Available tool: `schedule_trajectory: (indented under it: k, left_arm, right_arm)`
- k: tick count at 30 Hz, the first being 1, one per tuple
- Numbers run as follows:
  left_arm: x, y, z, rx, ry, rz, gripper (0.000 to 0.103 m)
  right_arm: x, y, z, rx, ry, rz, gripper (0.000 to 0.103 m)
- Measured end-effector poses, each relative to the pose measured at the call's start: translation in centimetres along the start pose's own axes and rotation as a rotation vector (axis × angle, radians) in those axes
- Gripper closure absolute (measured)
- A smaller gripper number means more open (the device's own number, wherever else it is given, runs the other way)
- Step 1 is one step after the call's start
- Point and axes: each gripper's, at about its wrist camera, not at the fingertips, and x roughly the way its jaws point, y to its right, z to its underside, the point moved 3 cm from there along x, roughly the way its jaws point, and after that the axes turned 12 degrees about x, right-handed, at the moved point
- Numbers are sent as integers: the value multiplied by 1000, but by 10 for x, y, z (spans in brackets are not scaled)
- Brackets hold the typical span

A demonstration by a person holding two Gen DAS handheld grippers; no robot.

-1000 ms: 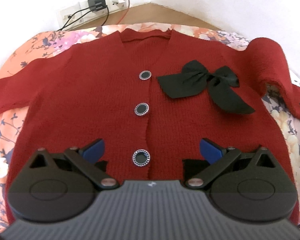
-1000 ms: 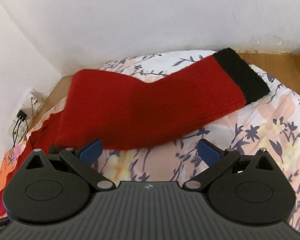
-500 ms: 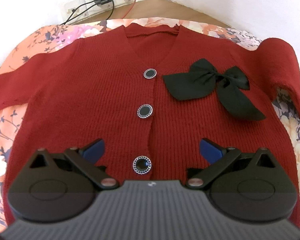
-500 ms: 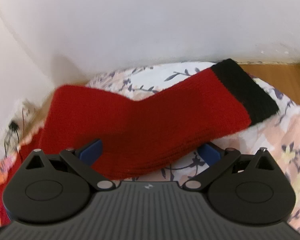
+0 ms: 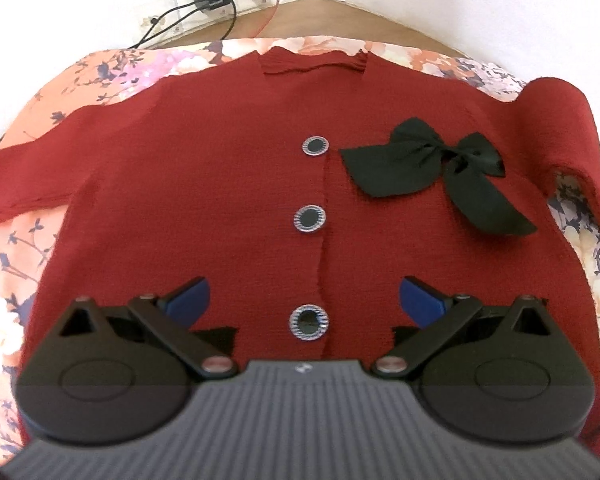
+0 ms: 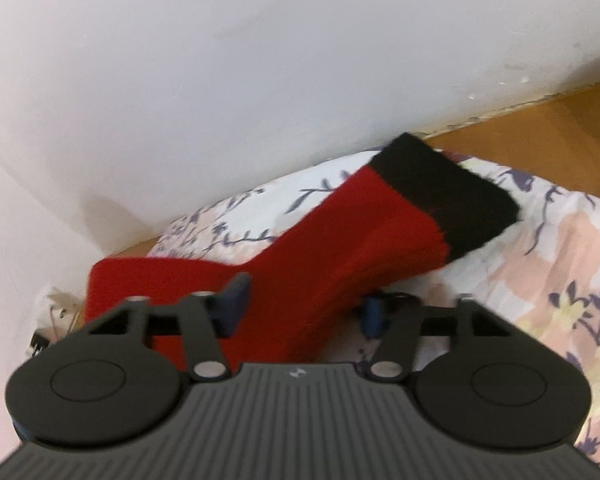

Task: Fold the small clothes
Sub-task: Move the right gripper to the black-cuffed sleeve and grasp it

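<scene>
- Cardigan point(image 5: 204, 208): small red knit, spread face-up and buttoned on a floral bedsheet point(image 5: 112, 68), neckline toward the wall.
- Fittings: three round dark buttons, the middle button point(image 5: 309, 218) on the centre line; a black bow point(image 5: 436, 168) sewn on the chest to one side of them.
- Sleeve point(image 6: 340, 252): red with a black cuff point(image 6: 448, 196), humped up off the sheet near the shoulder, its cuff end lying on the bed.
- Handling, as judged: light, soft and limp; it will drape and sag from any single hold, and the knit may stretch if dragged. Buttons and bow are the only firm parts, best not pinched.
- Hold points, as judged: mid-sleeve or cuff for the sleeve fold; hem corners or shoulders for the body.
- Right claw point(image 6: 300, 308): jaws have just been closing, the sleeve's red knit between them; whether the pads press it yet, cannot tell.
- Left claw point(image 5: 306, 300): released, jaws spread wide over the lower front, grasping nothing.
</scene>
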Motion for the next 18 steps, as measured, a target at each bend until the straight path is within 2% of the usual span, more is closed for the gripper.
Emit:
schedule_trajectory:
  k: [1, 3, 6, 10, 18]
  left_arm:
    - [0, -3, 1, 0, 1, 0, 0]
    - [1, -8, 2, -1, 0, 2, 0]
    - [2, -18, 3, -1, -8, 15, 0]
    - [2, -31, 4, 8, -6, 28, 0]
    - [-2, -65, 4, 12, 12, 43, 0]
  right_arm:
    - [1, 1, -2, -2, 2, 8, 75]
    - [1, 2, -4, -7, 5, 13, 89]
    - [-13, -8, -8, -35, 34, -41, 91]
    - [-43, -41, -9, -98, 76, -131, 91]
    - [-79, -116, 17, -180, 84, -281, 91]
